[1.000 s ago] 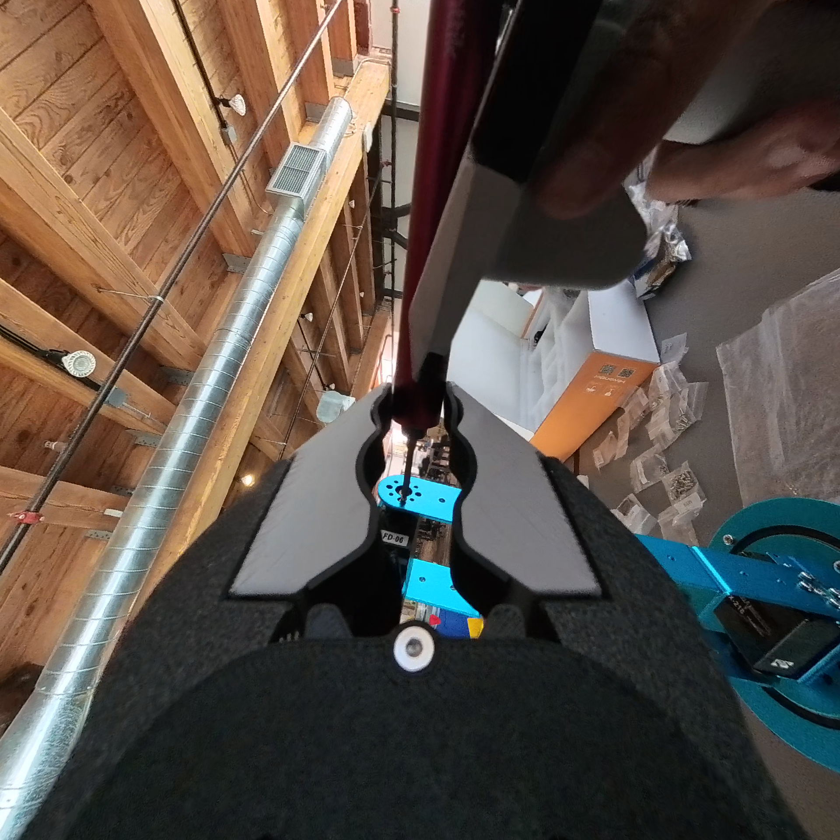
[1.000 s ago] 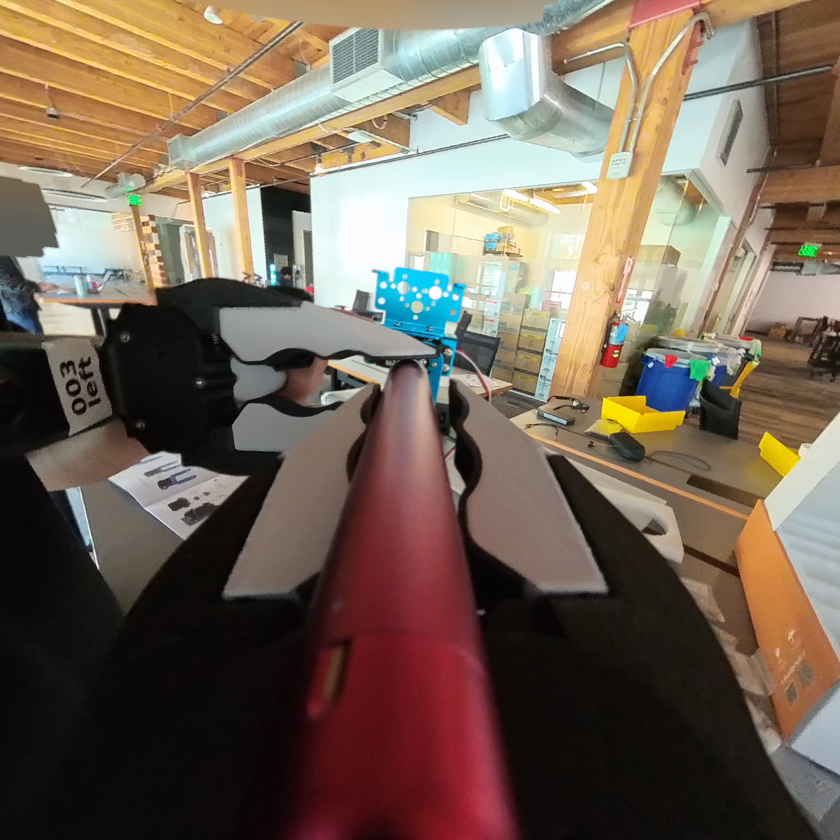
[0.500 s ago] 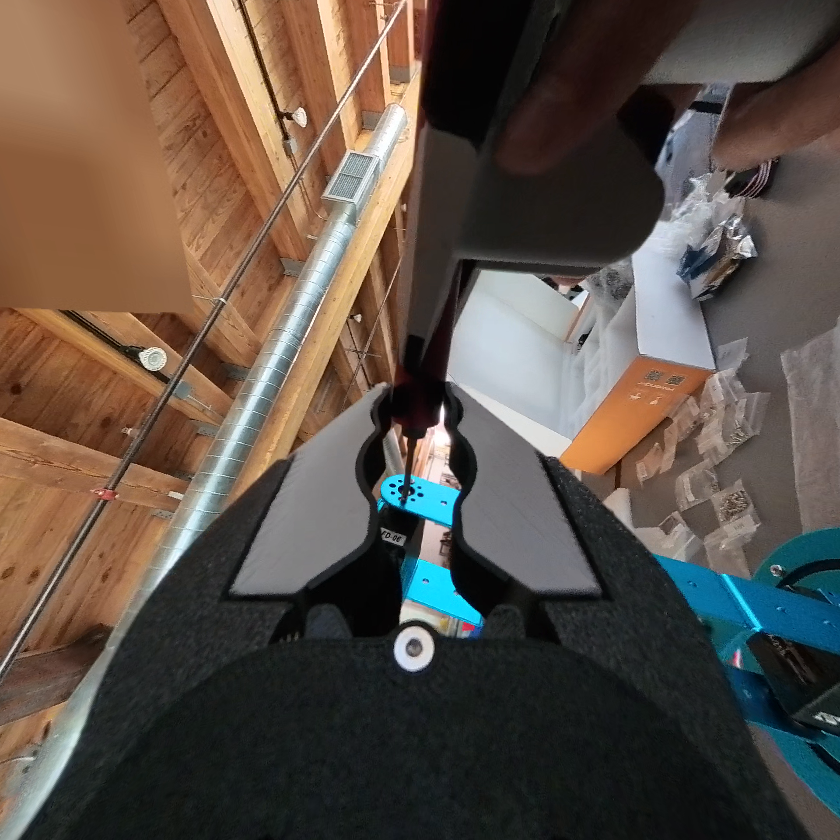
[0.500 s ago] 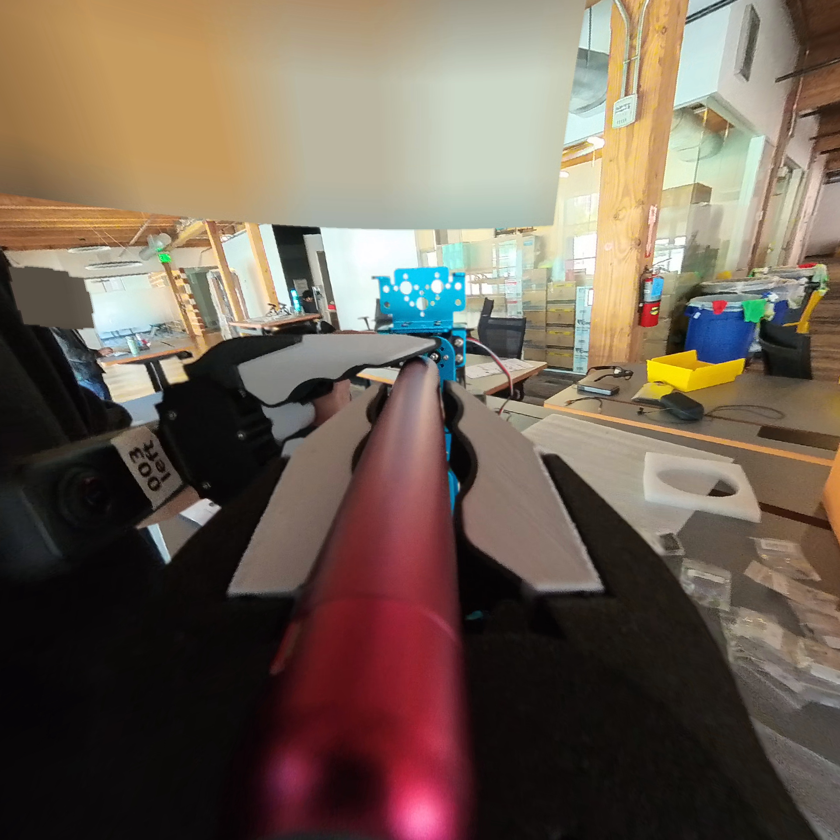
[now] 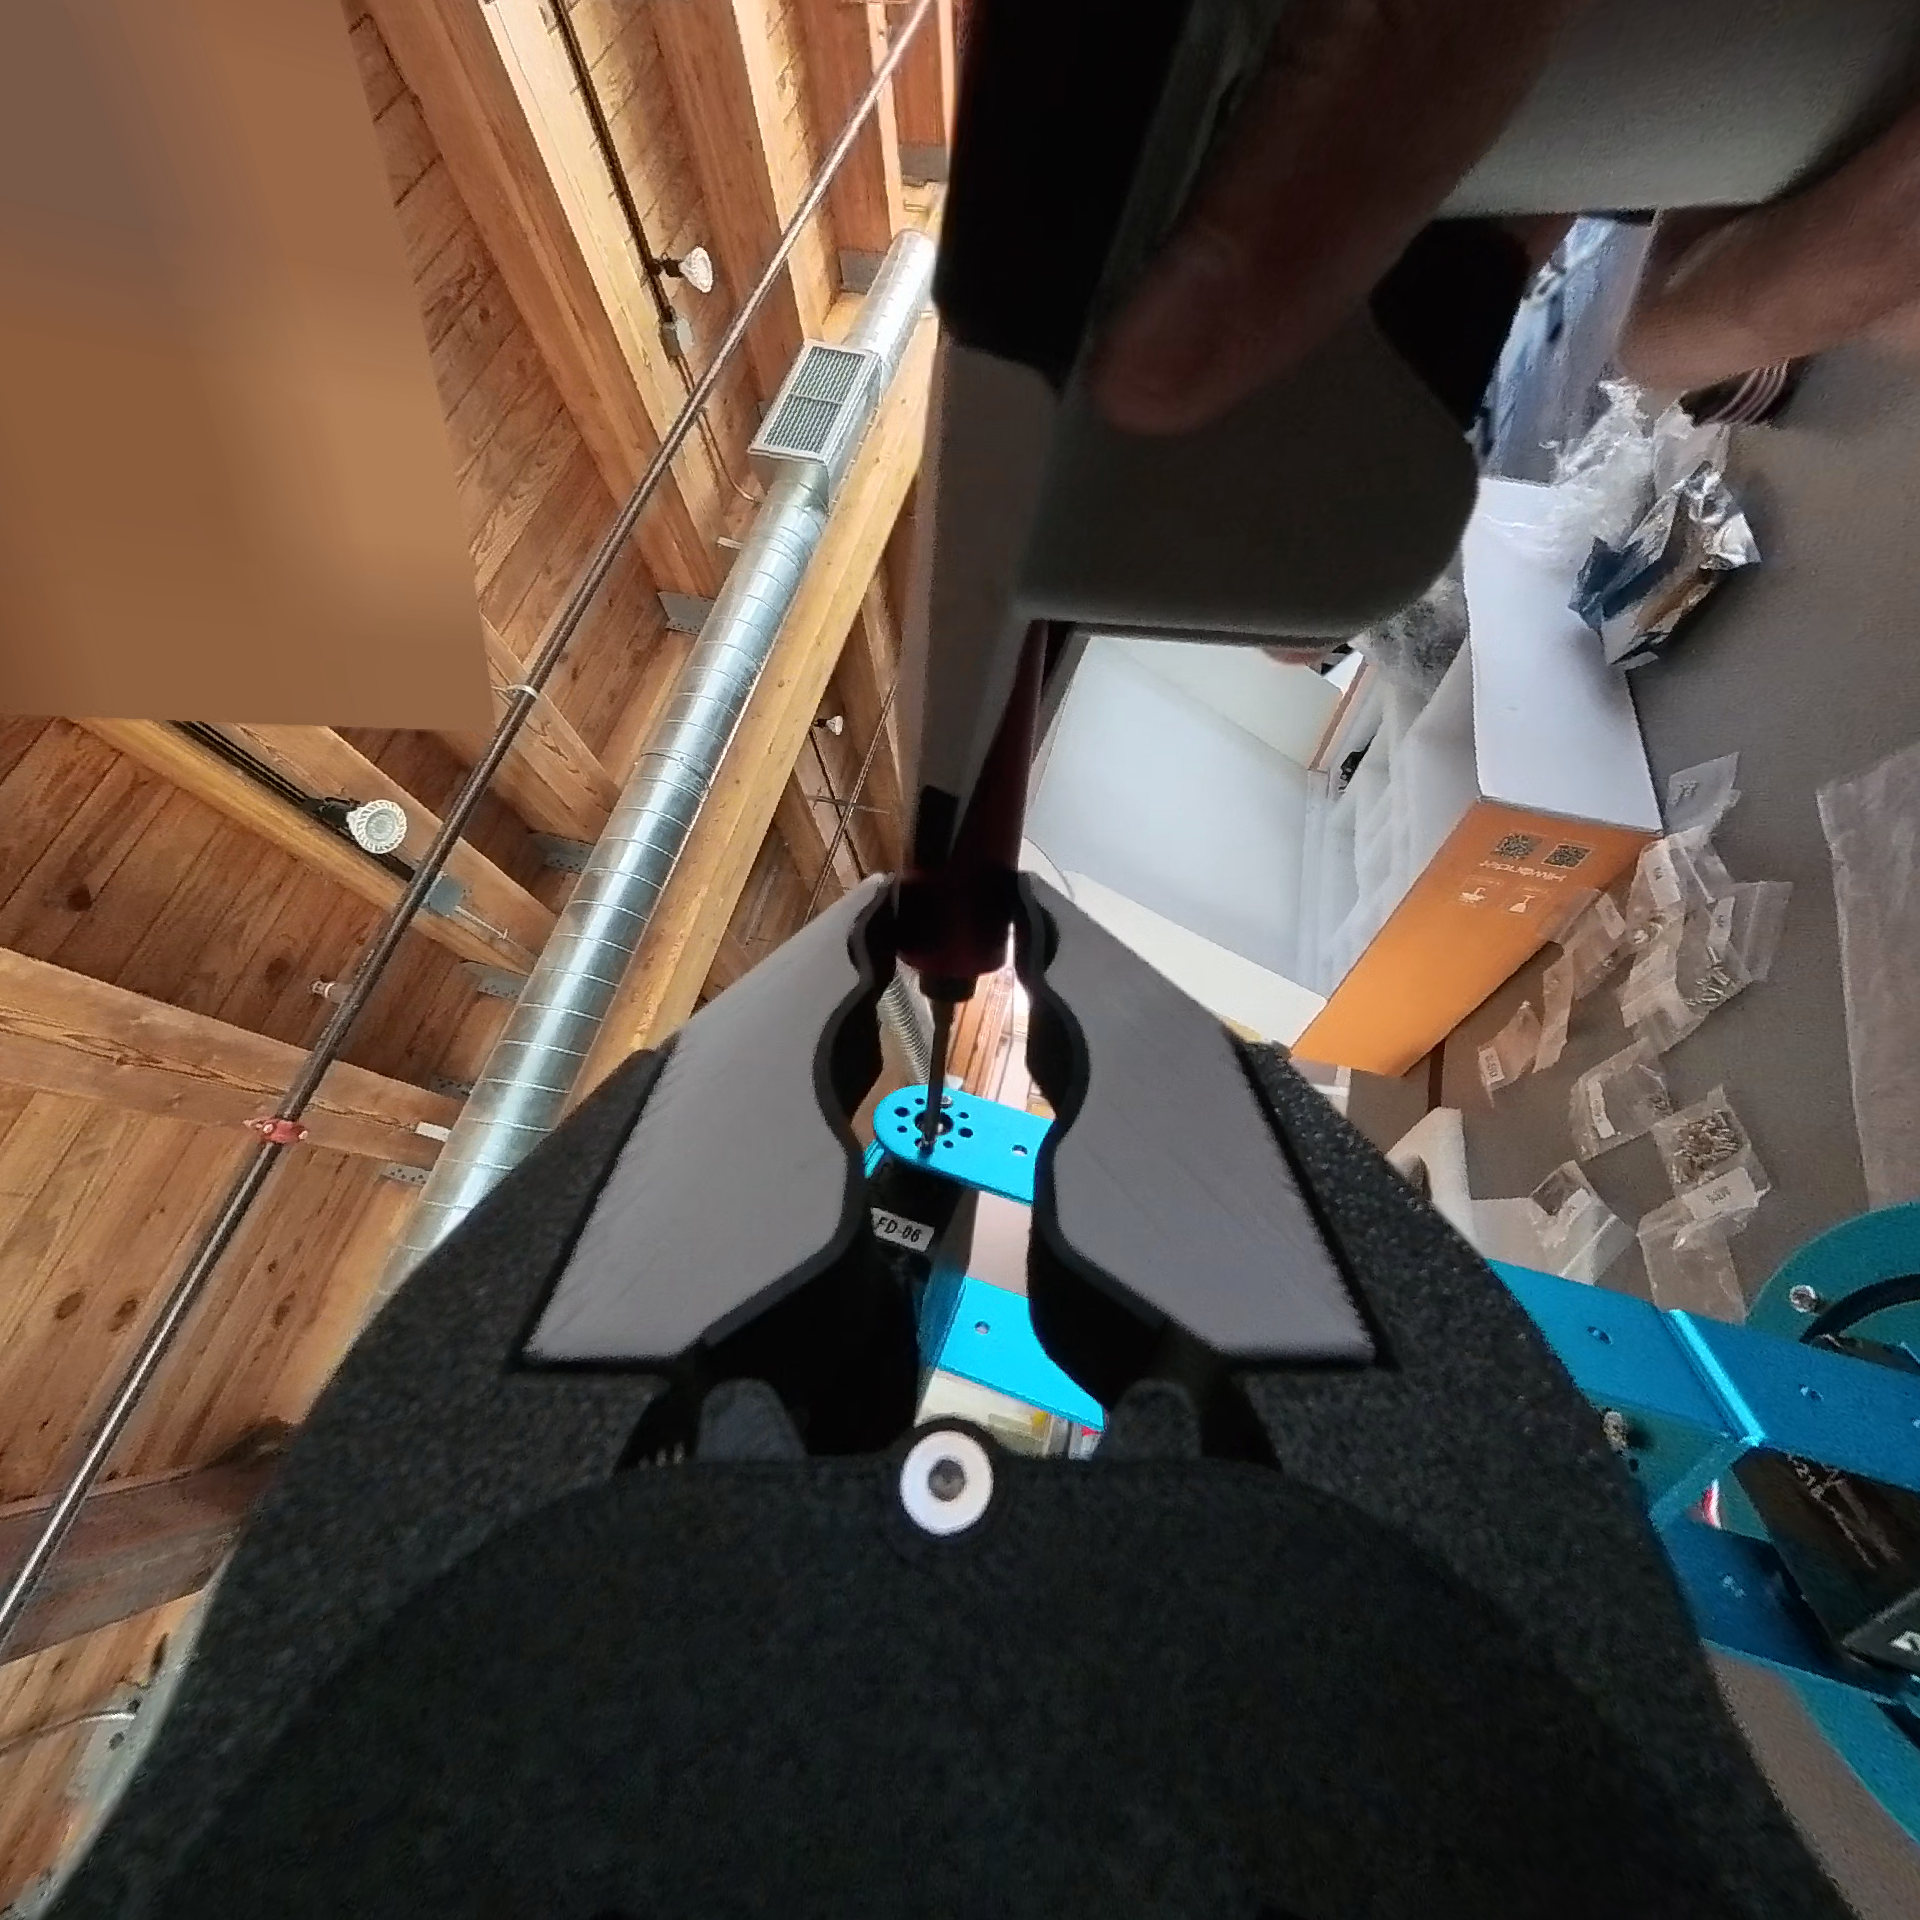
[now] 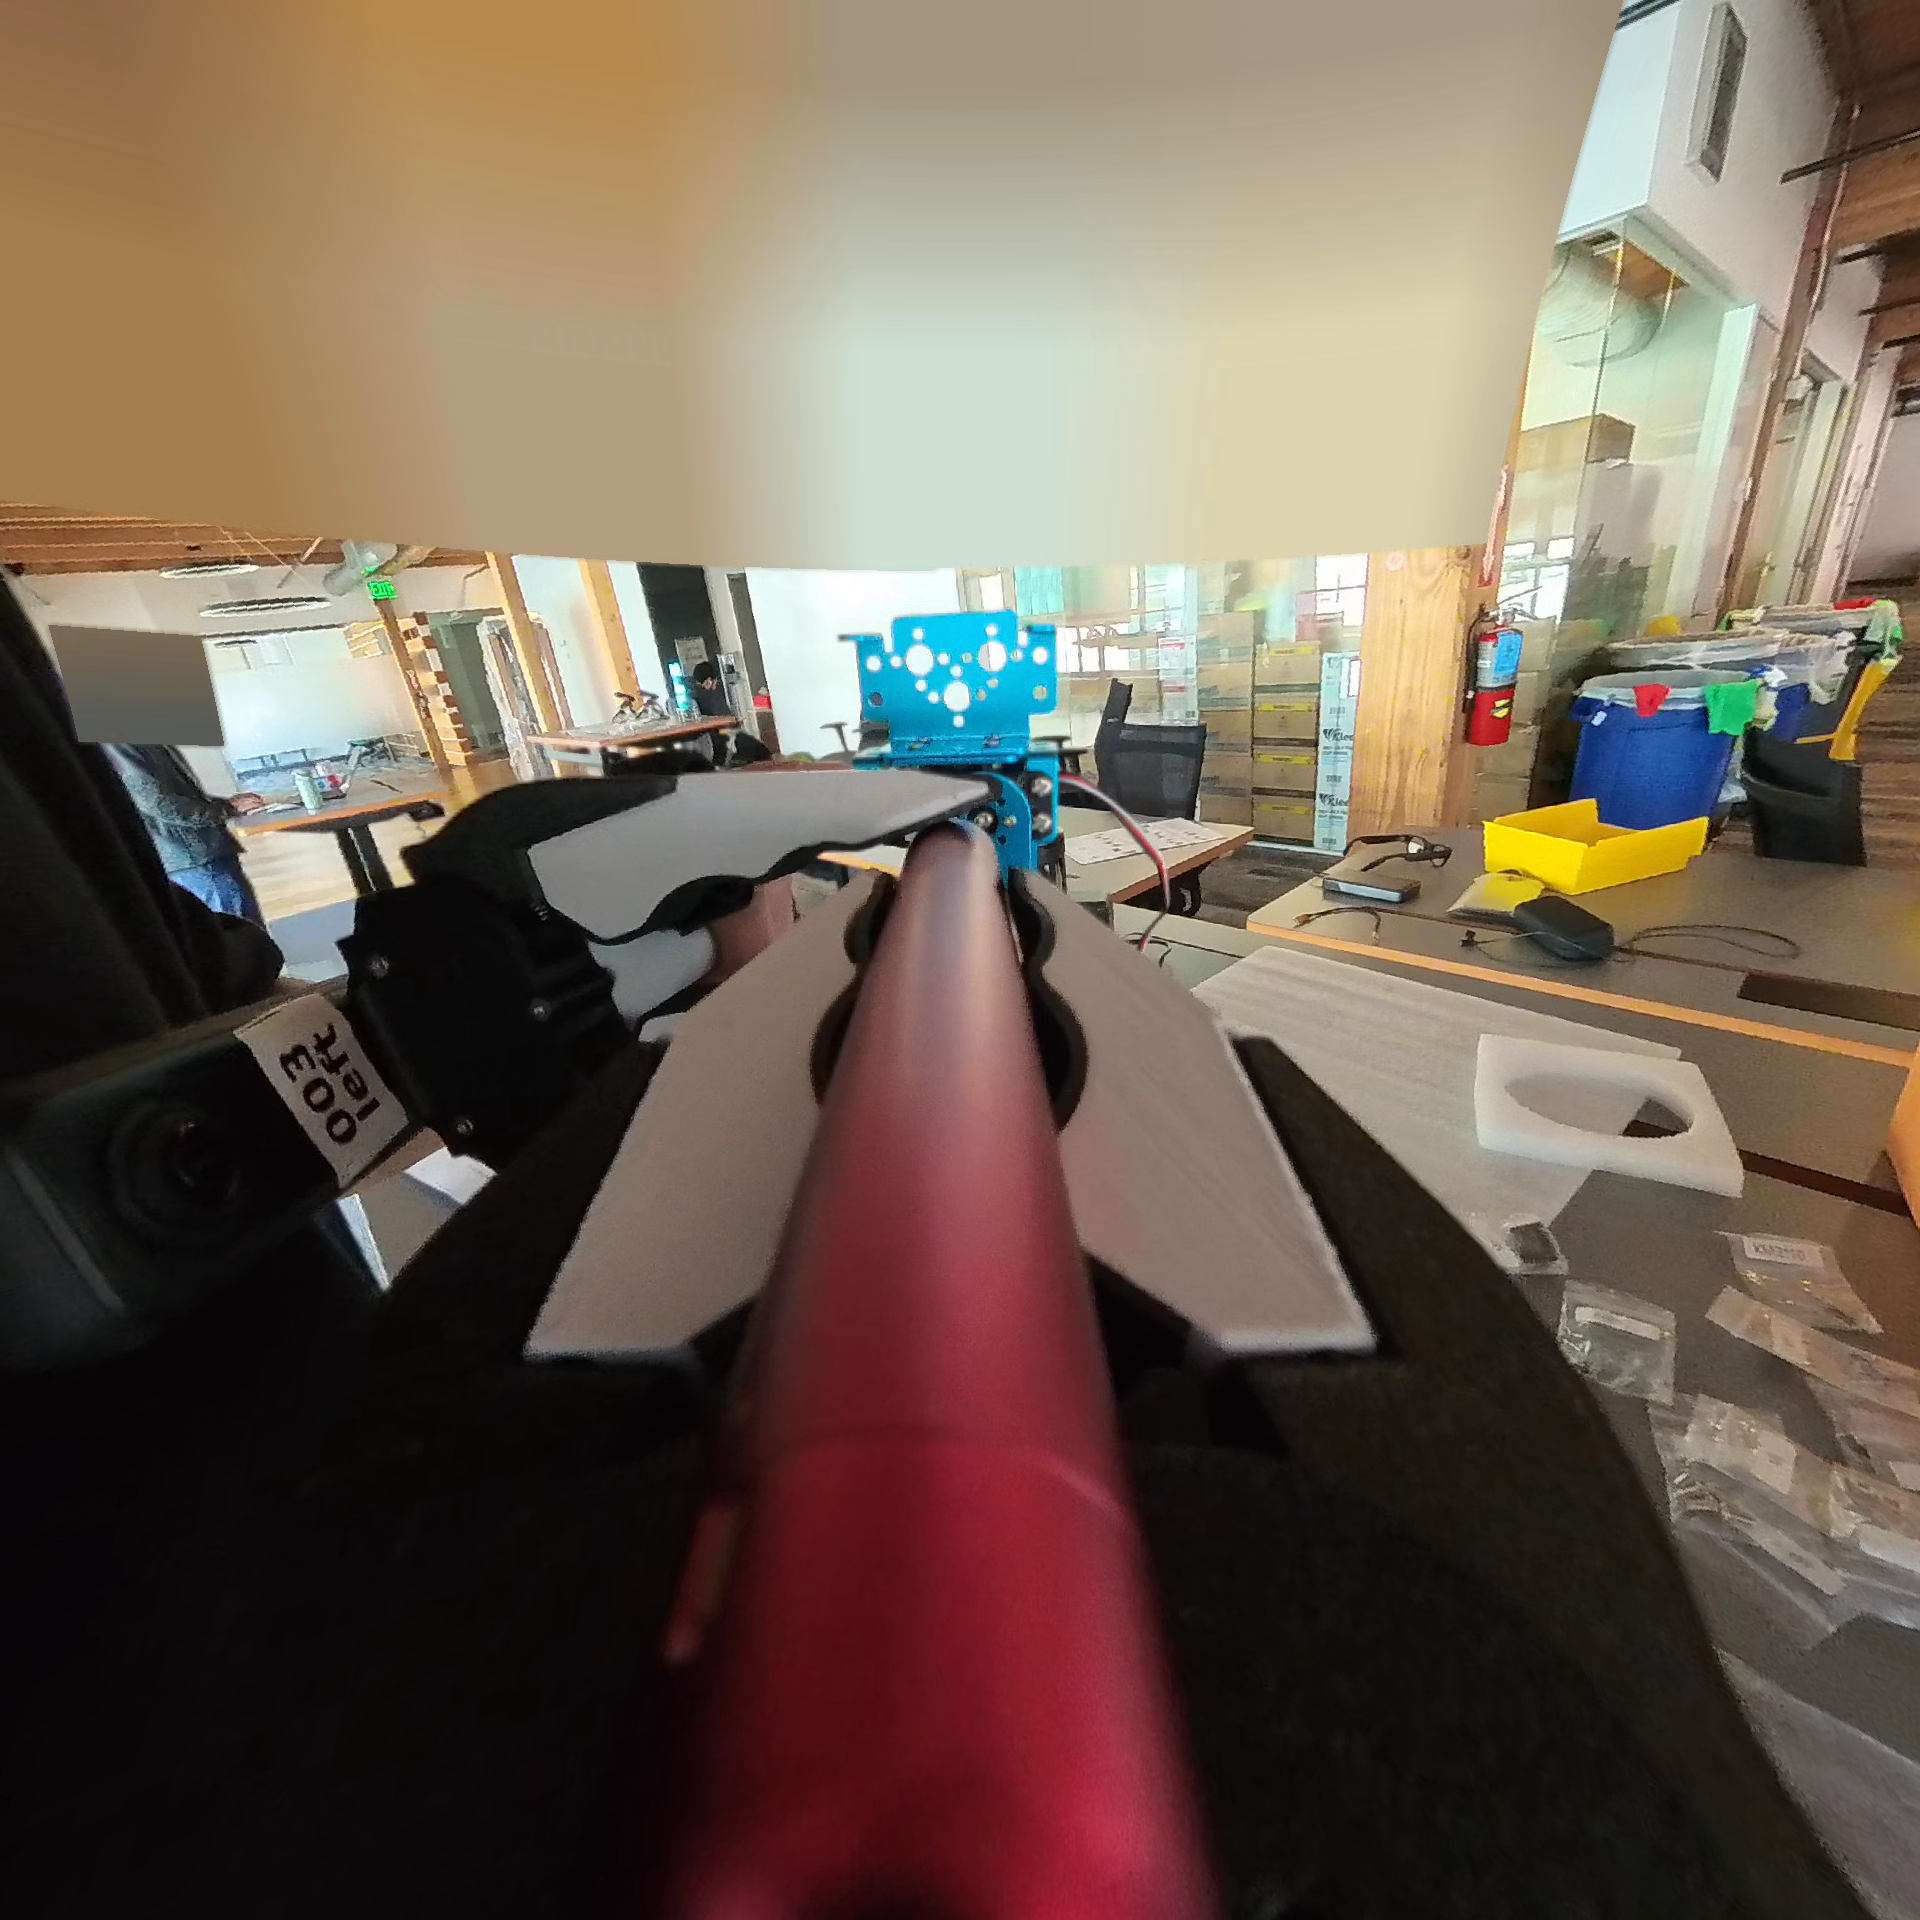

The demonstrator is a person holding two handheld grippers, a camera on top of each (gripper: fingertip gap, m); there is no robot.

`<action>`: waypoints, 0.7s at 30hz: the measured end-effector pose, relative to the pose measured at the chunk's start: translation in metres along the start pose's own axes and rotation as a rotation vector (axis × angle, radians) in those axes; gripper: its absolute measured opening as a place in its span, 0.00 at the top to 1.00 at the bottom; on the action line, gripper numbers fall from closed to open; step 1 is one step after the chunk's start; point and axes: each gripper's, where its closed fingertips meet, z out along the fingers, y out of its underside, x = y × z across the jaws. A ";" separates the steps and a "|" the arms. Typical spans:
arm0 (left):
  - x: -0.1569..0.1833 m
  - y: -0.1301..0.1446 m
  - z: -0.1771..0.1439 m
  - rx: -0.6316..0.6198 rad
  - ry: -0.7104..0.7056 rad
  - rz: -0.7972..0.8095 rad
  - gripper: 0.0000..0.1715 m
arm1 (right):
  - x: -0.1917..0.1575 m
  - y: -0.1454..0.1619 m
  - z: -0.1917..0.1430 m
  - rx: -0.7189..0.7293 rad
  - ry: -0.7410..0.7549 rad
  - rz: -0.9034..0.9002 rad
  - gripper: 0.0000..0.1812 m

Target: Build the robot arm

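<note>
My left gripper (image 5: 956,904) is shut on a blue metal servo bracket (image 5: 966,1127), with a black servo body between its fingers. My right gripper (image 6: 951,883) is shut on a red screwdriver (image 6: 935,1247). The screwdriver's red nose (image 5: 951,935) sits between the left fingertips, and its thin bit (image 5: 935,1070) stands in the centre hole of the bracket's round blue horn. In the right wrist view the bracket's perforated plate (image 6: 956,686) rises just past the screwdriver, and the left gripper's fingers (image 6: 748,821) come in from the left. A hand holds the right gripper (image 5: 966,623) above.
An orange and white box (image 5: 1507,883) and several small bags of screws (image 5: 1662,1039) lie on the grey table. A teal round base (image 5: 1849,1351) is at the right. A white foam piece (image 6: 1600,1112), a yellow bin (image 6: 1590,842) and a blue barrel (image 6: 1652,748) are farther off. Less than 4 cm separates the two grippers' tips. About 9 cm separates my left fingertips from the bracket's perforated plate (image 6: 956,686).
Both grippers have swung together with the bracket and screwdriver, so the background has shifted and the right view looks lower onto the table. The bit has stayed in the horn's hole.
</note>
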 end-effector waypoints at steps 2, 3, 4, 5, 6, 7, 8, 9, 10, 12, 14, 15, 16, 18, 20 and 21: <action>0.000 0.000 0.000 -0.004 -0.002 -0.003 0.88 | 0.000 0.000 0.000 -0.007 0.010 -0.003 0.88; -0.001 0.000 0.000 -0.004 -0.002 -0.005 0.88 | 0.000 0.000 0.000 -0.011 0.016 -0.001 0.88; -0.001 0.000 0.000 -0.006 -0.003 -0.004 0.88 | 0.001 0.000 0.000 -0.015 0.022 0.000 0.88; -0.001 0.000 0.000 -0.007 -0.002 -0.001 0.88 | 0.001 0.000 0.000 -0.017 0.021 -0.005 0.88; -0.001 0.000 0.000 -0.006 -0.003 0.001 0.88 | 0.001 0.000 -0.001 -0.020 0.018 -0.011 0.88; -0.001 0.000 0.001 -0.007 -0.004 0.003 0.88 | 0.001 0.000 -0.001 -0.022 0.019 -0.010 0.88; -0.001 0.000 0.001 -0.010 -0.007 0.005 0.88 | 0.001 0.000 -0.001 -0.021 0.020 -0.006 0.88; -0.001 0.000 0.001 -0.011 -0.010 0.004 0.88 | 0.001 0.000 0.000 -0.021 0.019 -0.006 0.88; 0.000 0.001 0.001 -0.014 -0.007 0.002 0.88 | 0.002 0.001 0.000 -0.025 0.020 -0.006 0.88; 0.005 0.003 0.001 -0.024 0.009 0.005 0.88 | 0.004 0.006 0.000 -0.048 0.023 0.001 0.88; 0.005 0.003 0.001 -0.022 -0.007 0.021 0.88 | 0.003 0.006 0.000 -0.042 0.022 -0.004 0.88; 0.005 0.003 0.001 -0.023 -0.014 0.027 0.88 | 0.004 0.005 0.000 -0.032 0.027 -0.011 0.88; 0.004 0.003 0.002 -0.025 -0.014 0.027 0.88 | 0.004 0.004 0.000 -0.028 0.032 -0.006 0.88; 0.003 0.002 0.002 -0.018 -0.025 0.029 0.88 | 0.004 0.003 -0.001 -0.017 0.022 0.012 0.88; 0.002 -0.001 0.001 -0.015 -0.037 0.033 0.88 | 0.003 0.002 -0.003 -0.007 0.021 0.008 0.88; 0.002 -0.002 0.001 -0.014 -0.042 0.034 0.88 | 0.002 0.001 -0.004 0.000 0.022 0.008 0.88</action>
